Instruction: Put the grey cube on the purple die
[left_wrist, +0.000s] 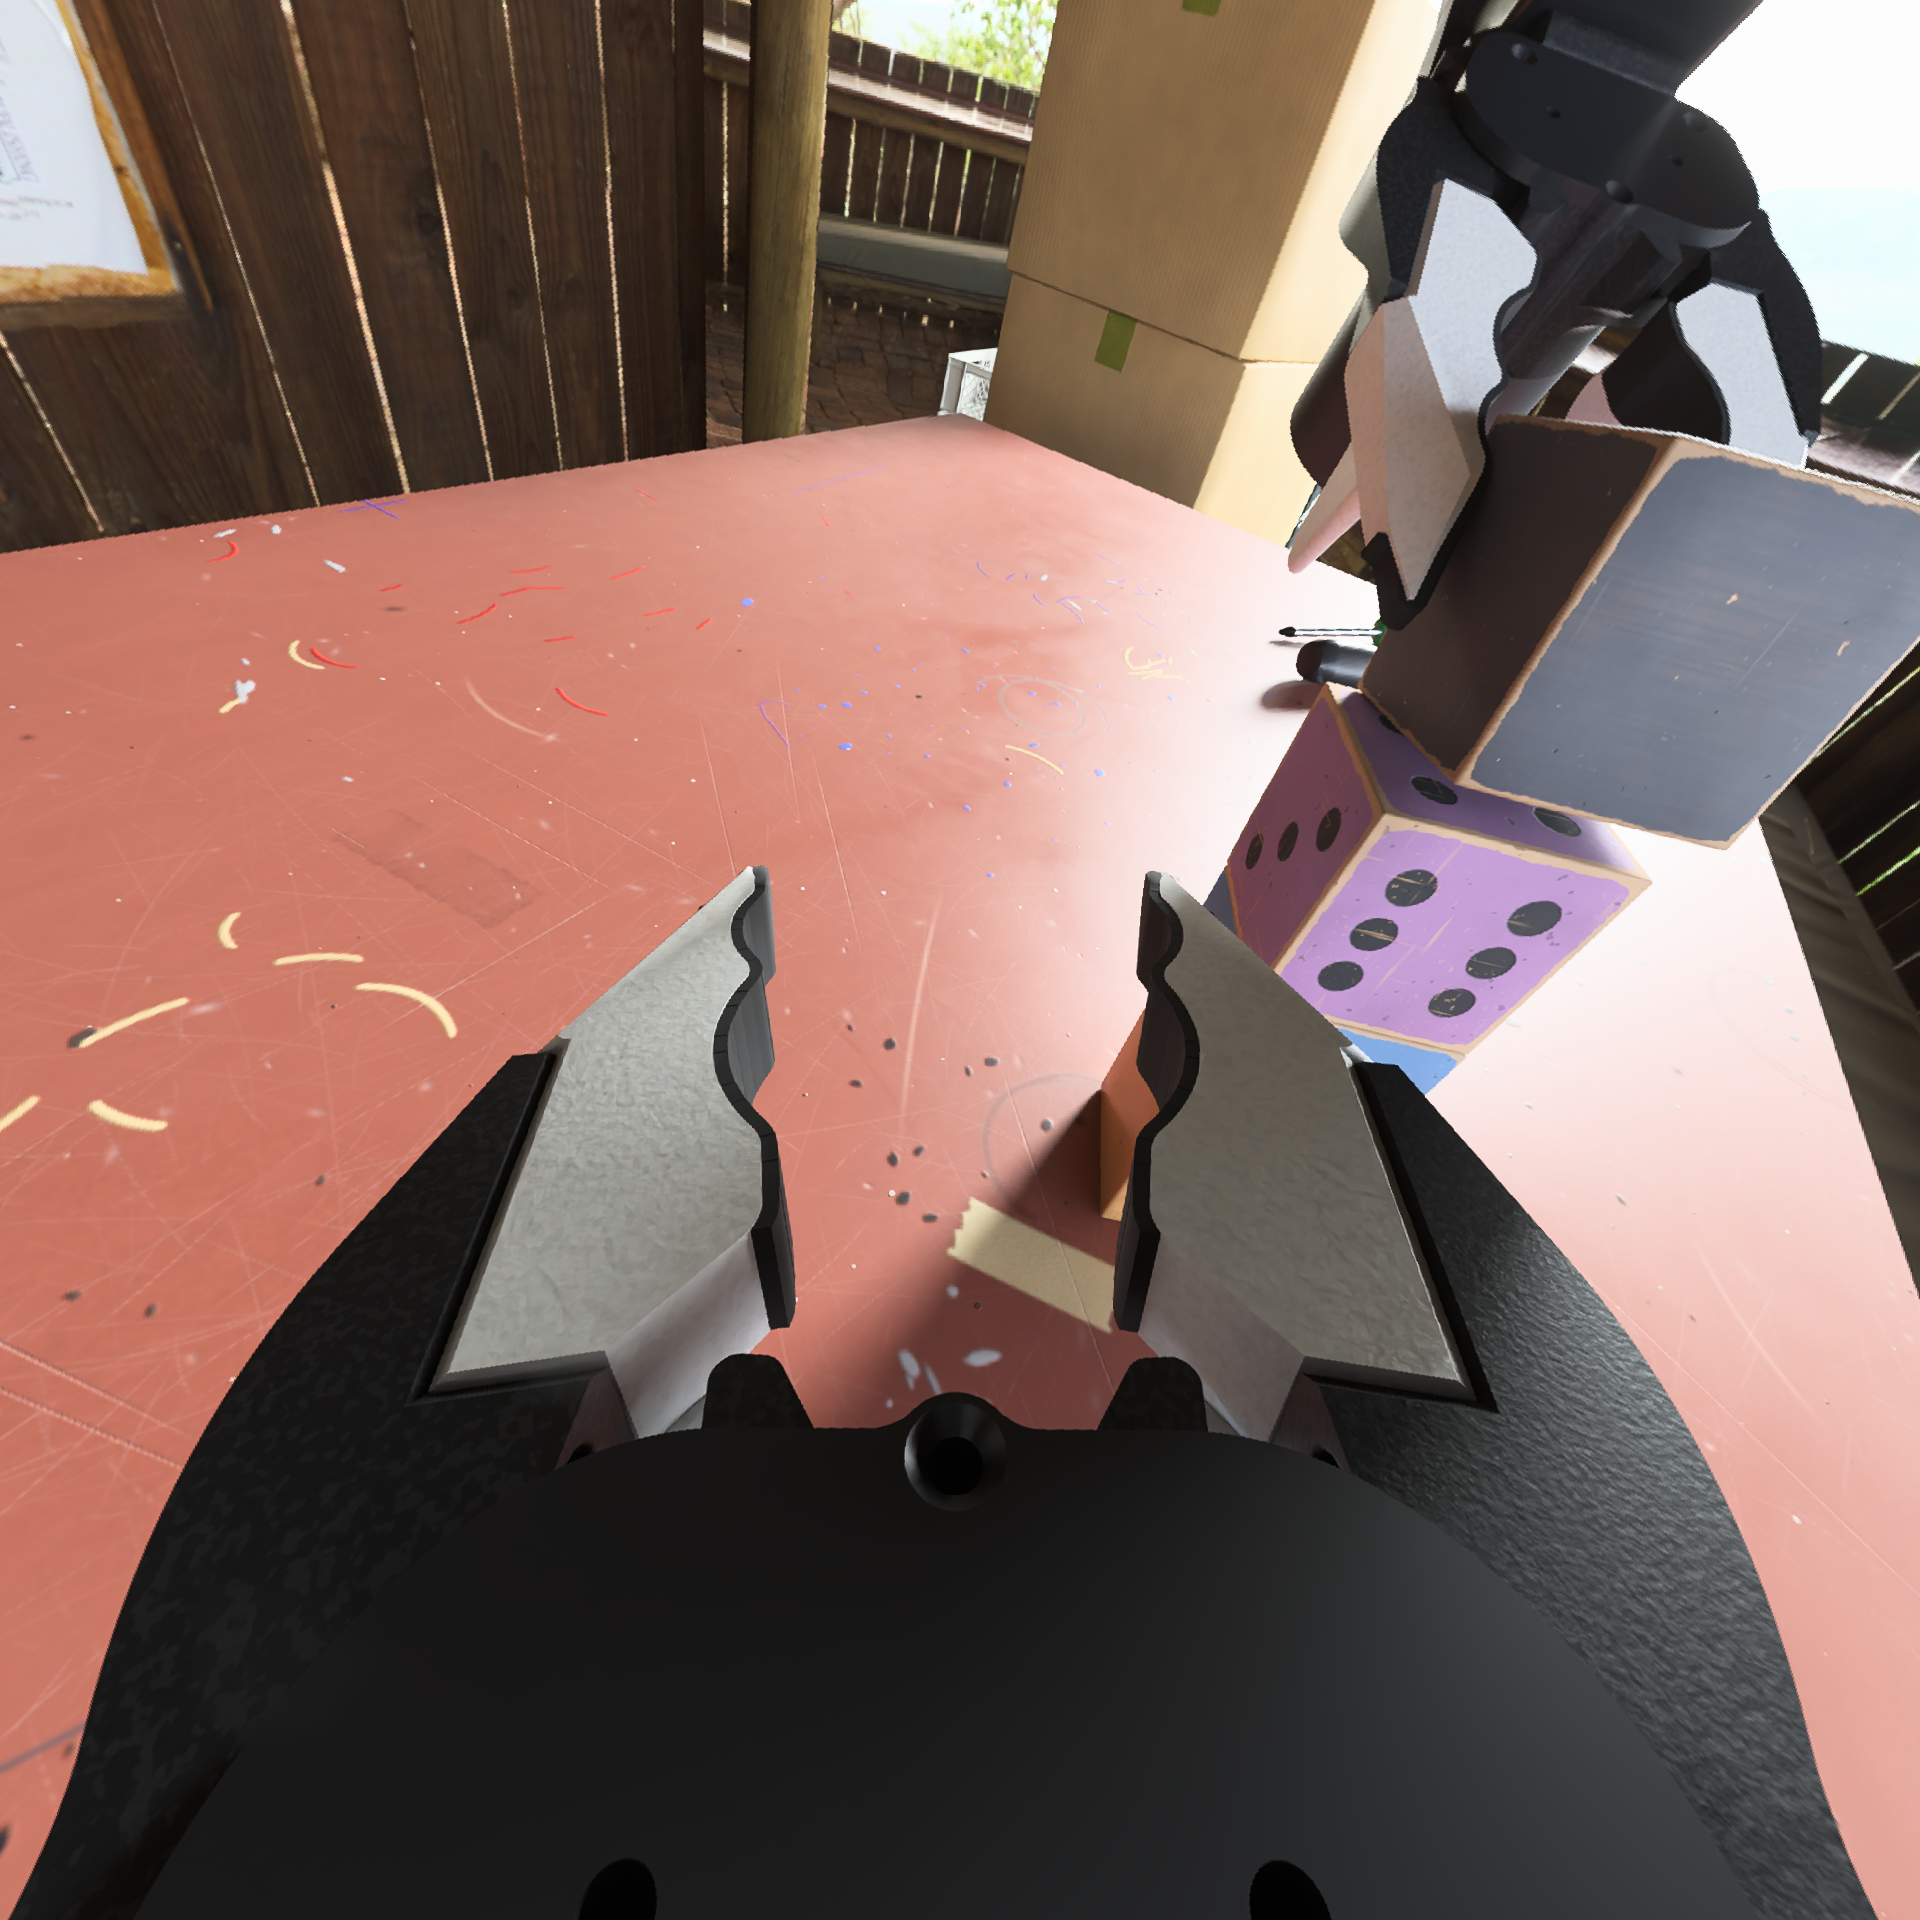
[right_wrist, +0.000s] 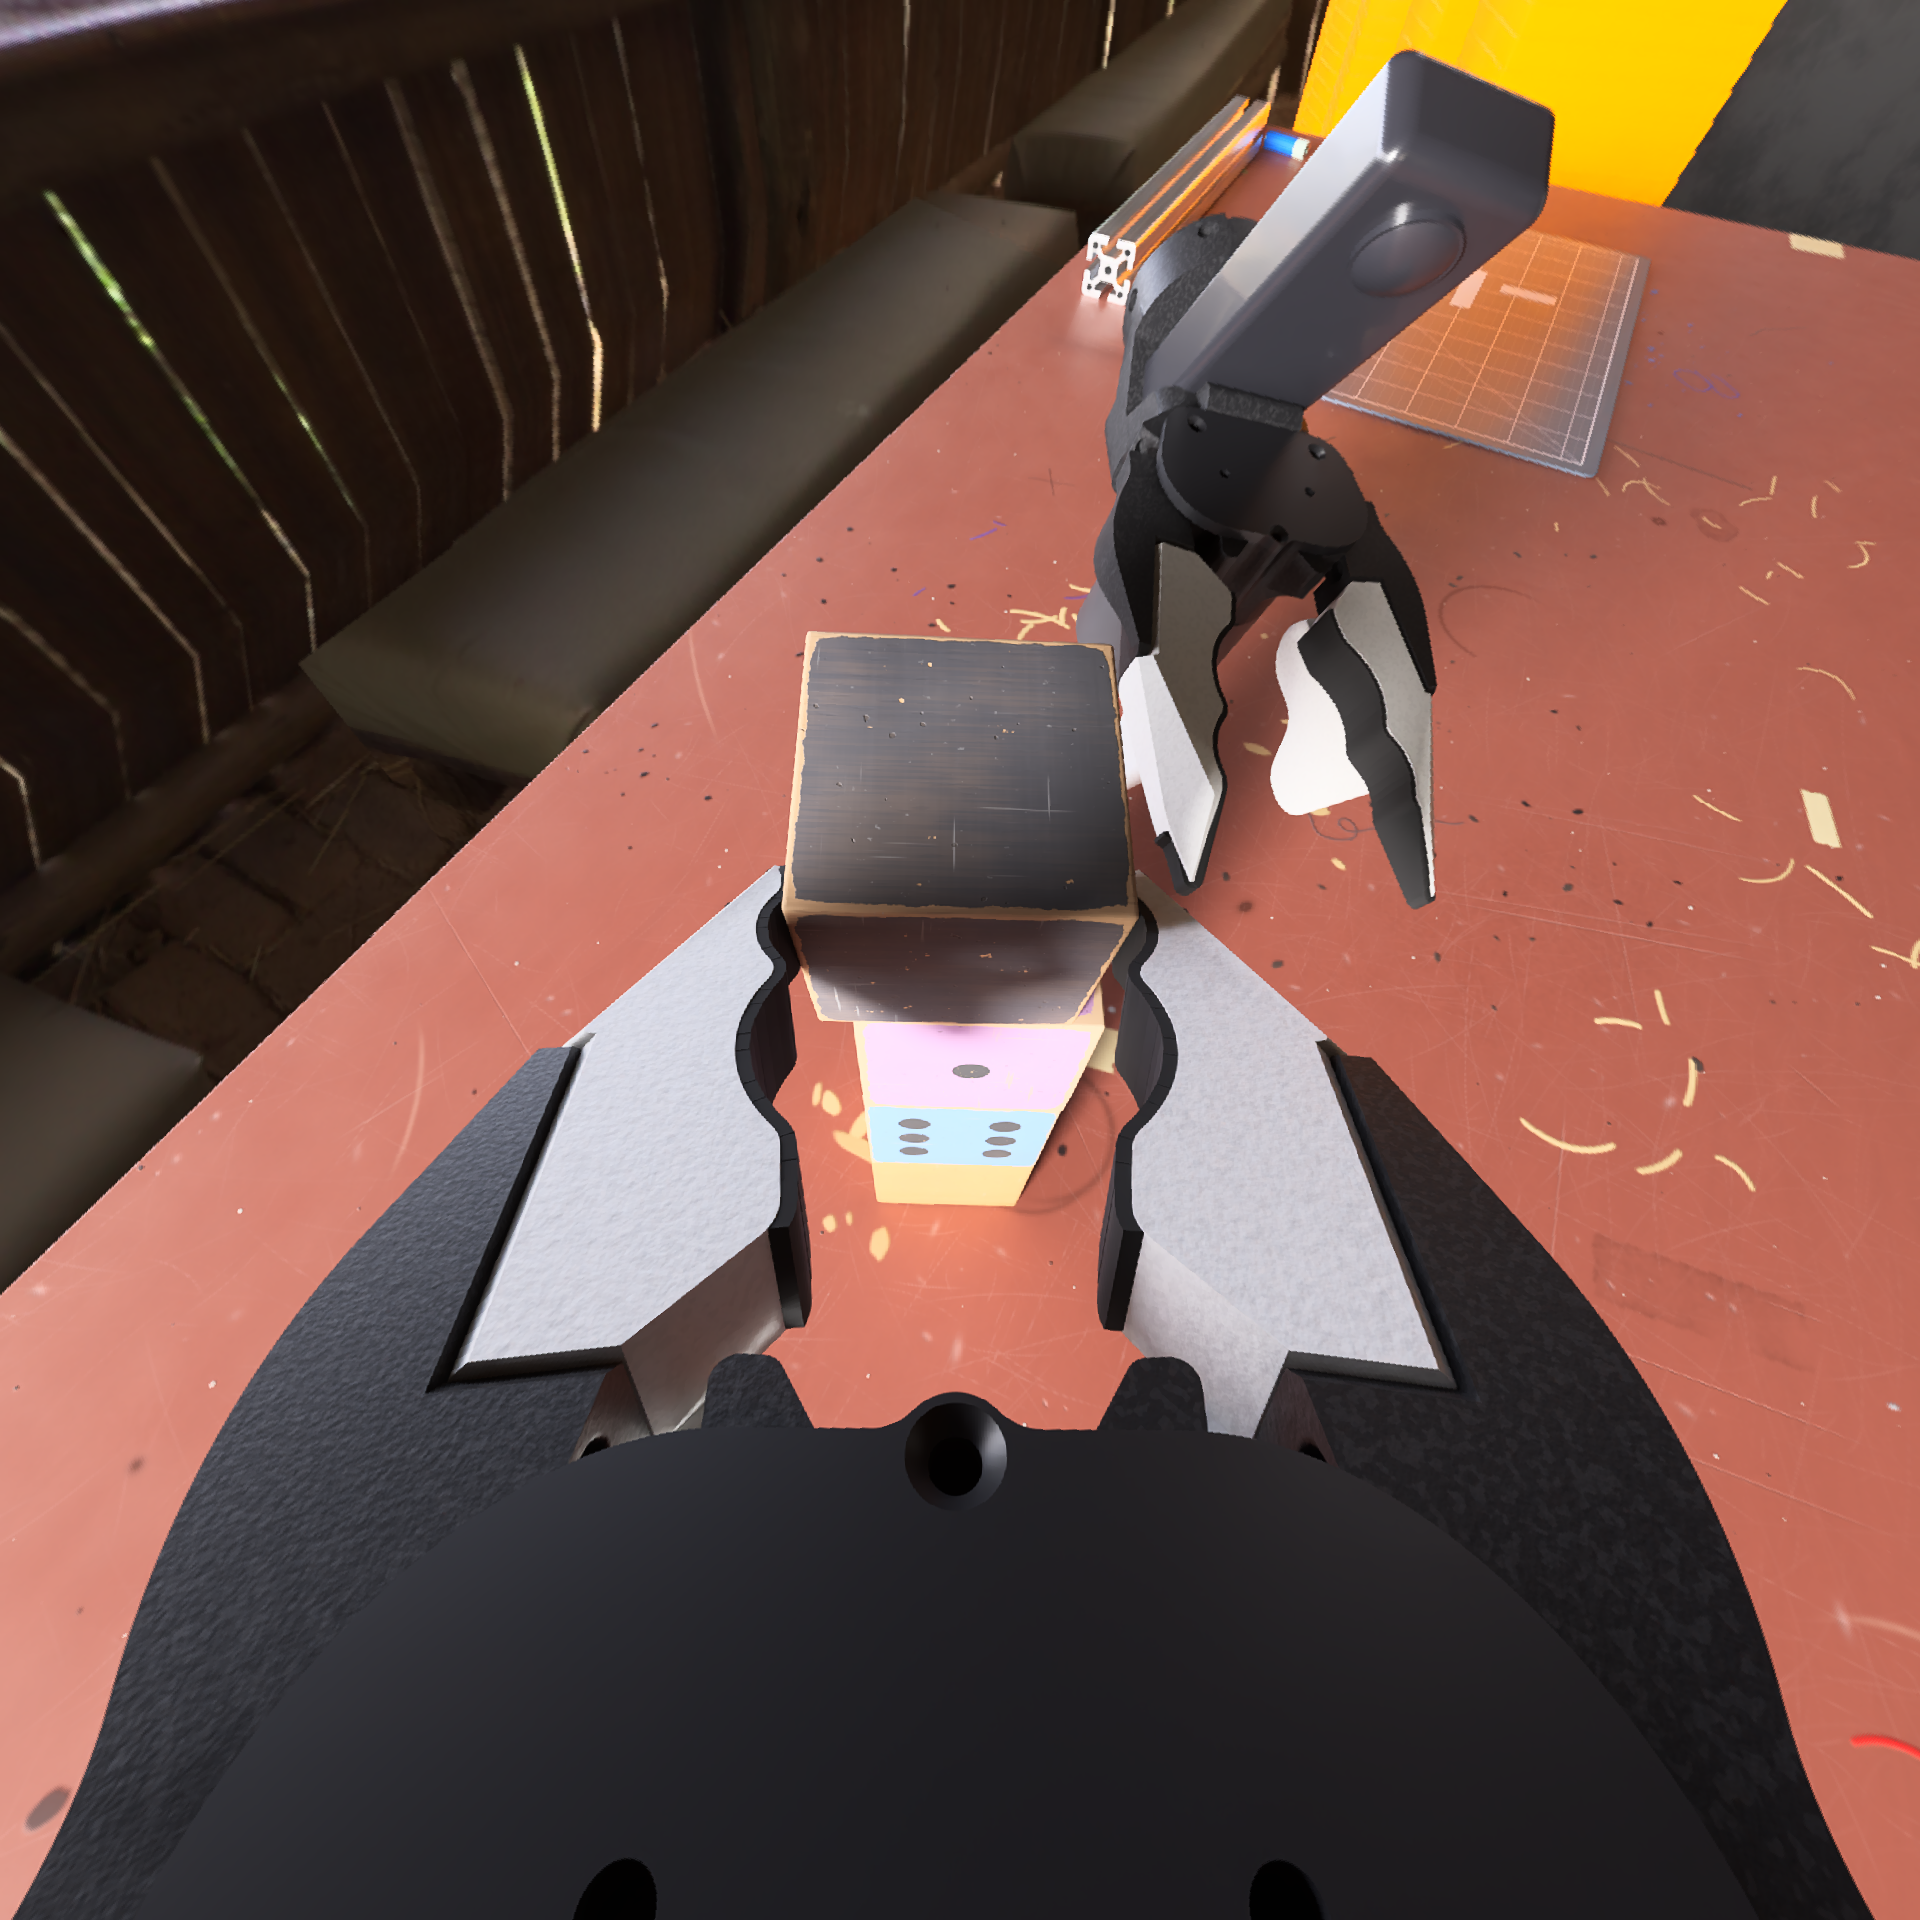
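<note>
My right gripper (right_wrist: 961, 899) is shut on the grey cube (right_wrist: 956, 769), its fingertips on the cube's two sides. The cube is directly above the purple die (right_wrist: 971, 1060), which tops a stack on a blue die (right_wrist: 956, 1138) and a yellow block (right_wrist: 951, 1184). In the left wrist view the cube (left_wrist: 1683, 644) is tilted over the purple die (left_wrist: 1444, 925), at or just above its top face, with the right gripper (left_wrist: 1558, 457) on it. My left gripper (left_wrist: 956, 904) is open and empty, low beside the stack; it also shows in the right wrist view (right_wrist: 1299, 888).
The red table (left_wrist: 520, 779) ends at a wooden fence on the far side. Cardboard boxes (left_wrist: 1174, 260) stand behind the stack. An orange block (left_wrist: 1122, 1127) and a tape strip (left_wrist: 1029, 1257) lie by my left gripper's right finger. A cutting mat (right_wrist: 1507, 353) and a metal rail (right_wrist: 1164, 208) lie farther off.
</note>
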